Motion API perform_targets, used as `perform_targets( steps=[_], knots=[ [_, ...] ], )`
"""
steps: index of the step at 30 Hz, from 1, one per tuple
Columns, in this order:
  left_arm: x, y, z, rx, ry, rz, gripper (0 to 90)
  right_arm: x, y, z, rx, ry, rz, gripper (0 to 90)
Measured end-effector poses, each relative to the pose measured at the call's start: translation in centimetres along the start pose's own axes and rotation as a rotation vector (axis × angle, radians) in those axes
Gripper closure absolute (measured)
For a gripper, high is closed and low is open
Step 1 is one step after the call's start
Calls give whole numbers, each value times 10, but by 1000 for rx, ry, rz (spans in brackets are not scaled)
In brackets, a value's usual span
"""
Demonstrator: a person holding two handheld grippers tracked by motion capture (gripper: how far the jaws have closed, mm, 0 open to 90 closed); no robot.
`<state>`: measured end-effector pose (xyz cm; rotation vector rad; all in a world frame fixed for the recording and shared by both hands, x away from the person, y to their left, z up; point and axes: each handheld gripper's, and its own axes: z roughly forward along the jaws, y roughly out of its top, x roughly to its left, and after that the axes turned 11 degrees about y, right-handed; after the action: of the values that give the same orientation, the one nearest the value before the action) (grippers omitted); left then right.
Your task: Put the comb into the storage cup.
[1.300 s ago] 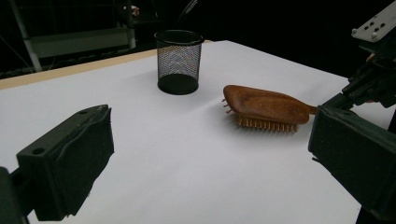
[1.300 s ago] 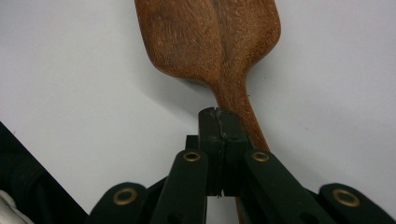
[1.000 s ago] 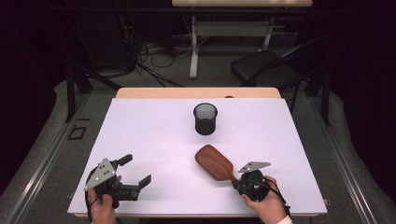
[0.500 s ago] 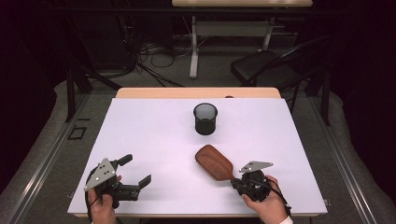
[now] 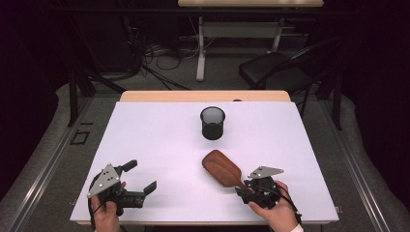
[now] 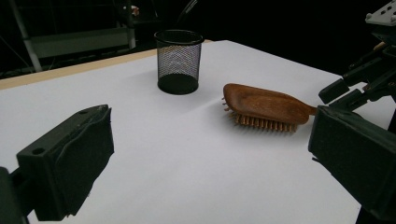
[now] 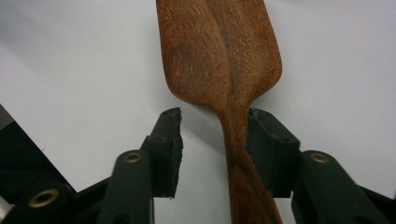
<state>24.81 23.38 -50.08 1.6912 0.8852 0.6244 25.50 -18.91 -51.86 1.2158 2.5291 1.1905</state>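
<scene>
High view: white table (image 5: 159, 145) is seen w/ a black mesh cup (image 5: 212, 123) upright near centre-back. Wooden hairbrush (image 5: 223, 169) is laid bristles-down toward the front right, handle pointed at the right gripper (image 5: 255, 186). Left gripper (image 5: 138, 181) is held at front left, well apart from brush and cup, jaws spread wide, nothing between them.

Left gripper view: both black jaws are seen far apart at the frame edges, empty. Mesh cup (image 6: 179, 61) is seen ahead, brush (image 6: 266, 106) to its right, bristles on the table, handle end at the right gripper (image 6: 348, 91).

Right gripper view: brush handle (image 7: 240, 154) is straddled by the jaws, set part-open. Right-hand pad (image 7: 271, 149) is touching the handle; a gap is left at the left-hand pad (image 7: 169, 149). Not clamped. Brush head (image 7: 219, 51) is seen ahead on the table.
</scene>
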Motion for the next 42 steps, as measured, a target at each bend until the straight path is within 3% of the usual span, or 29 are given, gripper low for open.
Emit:
perform_targets(
  steps=[7,15,19,23,28,32,33,42],
  knots=[
    [0,0,0,-2,1,-2,3,-3,0,1,-26,11,-9,401],
    [0,0,0,-2,1,-2,3,-8,2,-3,-84,-7,-33,360],
    [1,0,0,-5,-4,-5,3,-9,3,-4,-82,-5,-45,357],
    [0,0,0,-2,1,-1,3,-9,4,-5,-55,-12,-32,335],
    [1,0,0,-1,2,-2,3,-12,6,-5,-21,-52,-16,171],
    [0,0,0,0,-2,-2,3,-14,6,-4,-2,-69,-3,123],
    [0,0,1,0,-3,-1,3,-17,6,-2,7,-65,9,32],
    [0,0,1,4,-6,-1,3,-20,5,9,89,-51,2,0]
  ],
)
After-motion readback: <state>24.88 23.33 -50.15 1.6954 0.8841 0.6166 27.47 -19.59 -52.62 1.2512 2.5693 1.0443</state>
